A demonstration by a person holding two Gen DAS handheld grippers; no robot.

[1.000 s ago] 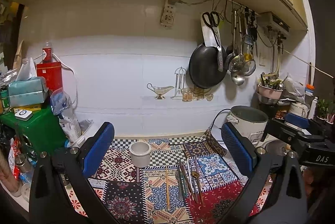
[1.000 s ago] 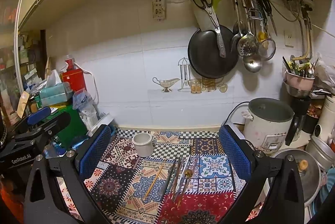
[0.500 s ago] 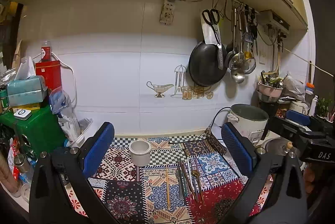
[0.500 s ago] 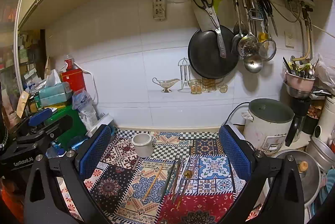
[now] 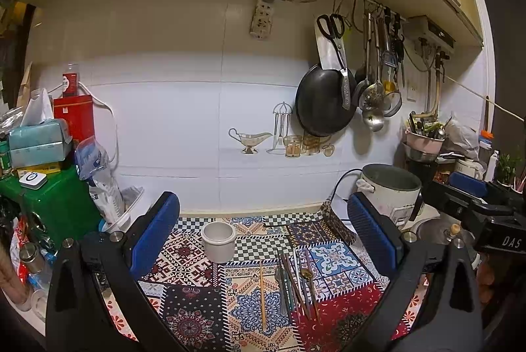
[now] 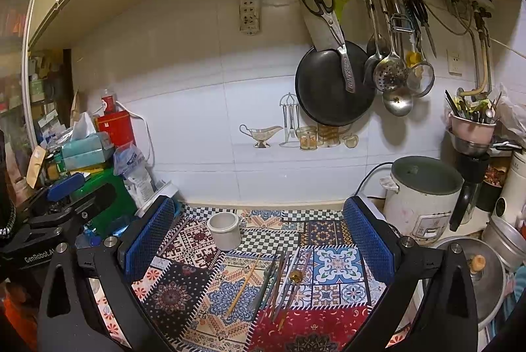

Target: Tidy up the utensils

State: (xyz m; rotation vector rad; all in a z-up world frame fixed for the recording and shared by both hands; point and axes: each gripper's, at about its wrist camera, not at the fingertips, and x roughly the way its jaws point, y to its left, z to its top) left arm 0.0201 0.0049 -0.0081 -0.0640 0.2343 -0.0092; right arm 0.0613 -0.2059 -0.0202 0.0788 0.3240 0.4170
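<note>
Both the left gripper and right gripper gape wide, holding nothing. Between their fingers a patterned cloth covers the counter; utensils lie there, cup beyond, tiled wall behind.

**Both grippers held wide apart, gripping nothing**

The left black two-finger gripper with blue ribbed pads hovers with its jaws spread wide, nothing between them. The right black two-finger gripper with blue mesh pads hangs likewise, fingers parted and bare.
</note>
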